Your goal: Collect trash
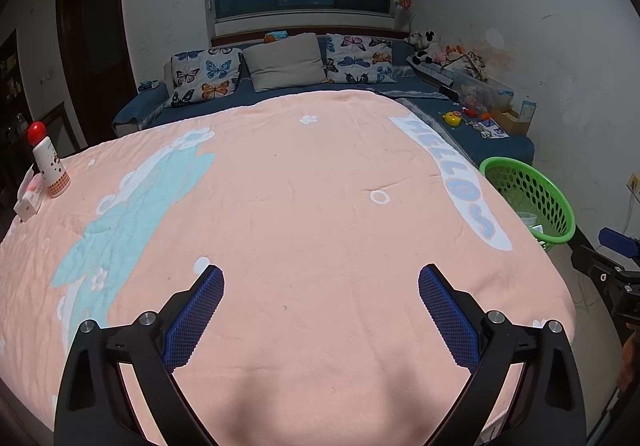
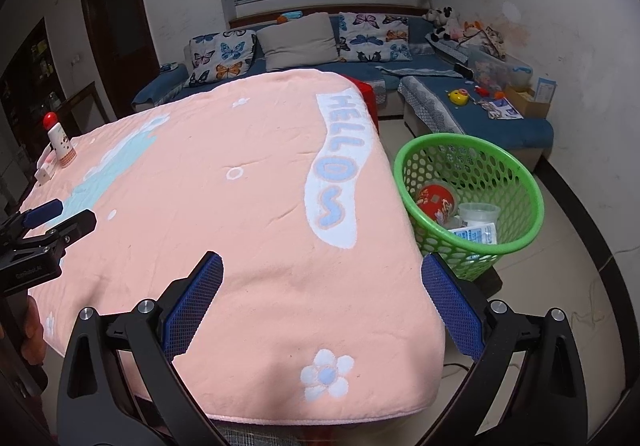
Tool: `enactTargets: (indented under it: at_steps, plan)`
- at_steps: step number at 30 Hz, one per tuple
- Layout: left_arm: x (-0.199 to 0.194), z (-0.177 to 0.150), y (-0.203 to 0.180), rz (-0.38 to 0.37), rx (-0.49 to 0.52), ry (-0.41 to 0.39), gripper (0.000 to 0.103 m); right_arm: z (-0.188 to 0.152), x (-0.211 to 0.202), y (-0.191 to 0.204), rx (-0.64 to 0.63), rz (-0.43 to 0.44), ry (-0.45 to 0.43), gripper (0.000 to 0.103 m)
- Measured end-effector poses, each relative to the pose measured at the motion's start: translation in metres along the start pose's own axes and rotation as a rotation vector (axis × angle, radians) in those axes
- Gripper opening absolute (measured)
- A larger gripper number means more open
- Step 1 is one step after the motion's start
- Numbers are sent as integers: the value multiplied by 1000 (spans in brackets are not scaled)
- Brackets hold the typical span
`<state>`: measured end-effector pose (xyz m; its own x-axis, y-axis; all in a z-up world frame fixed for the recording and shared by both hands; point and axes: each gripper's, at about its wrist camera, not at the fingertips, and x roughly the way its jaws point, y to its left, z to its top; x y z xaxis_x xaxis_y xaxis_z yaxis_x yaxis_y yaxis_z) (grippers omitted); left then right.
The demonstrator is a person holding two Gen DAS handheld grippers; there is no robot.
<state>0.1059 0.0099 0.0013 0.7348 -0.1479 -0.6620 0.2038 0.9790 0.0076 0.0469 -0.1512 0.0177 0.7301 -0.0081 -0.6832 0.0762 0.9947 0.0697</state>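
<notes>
A table under a pink blanket [image 1: 304,206] [image 2: 224,206] fills both views. At its far left corner stand a white bottle with a red cap [image 1: 47,162] [image 2: 60,140] and a small white-and-pink box [image 1: 29,196] [image 2: 45,168]. A green basket [image 2: 468,202] [image 1: 532,198] sits on the floor off the table's right edge, holding a red cup [image 2: 436,202], a clear plastic cup [image 2: 478,214] and a white-and-blue packet [image 2: 476,234]. My left gripper [image 1: 320,278] [image 2: 60,214] hangs open over the near blanket with nothing in it. My right gripper [image 2: 322,266] is open and bare above the table's near right corner.
A blue sofa [image 1: 280,94] with butterfly cushions [image 1: 204,74] runs along the back wall under a window. Toys and boxes [image 2: 500,98] litter its right section. A dark door [image 1: 96,38] is at the left. A cable [image 2: 588,314] lies on the tiled floor at the right.
</notes>
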Motion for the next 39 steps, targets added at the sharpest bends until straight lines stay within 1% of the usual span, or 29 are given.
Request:
enactTargets:
  at_steps: [13,24,39]
  plan:
    - [-4,1,-3,-4,6,-9,95,-2,-3,1,1,-7,-5,98]
    - [-4,3,-17,-19,29,-14,95,-8,-12,-6,15,-40,-13,98]
    - [-2,2,-38,-42,72,-17,95,-11,-16,-9,35,-54,-14,98]
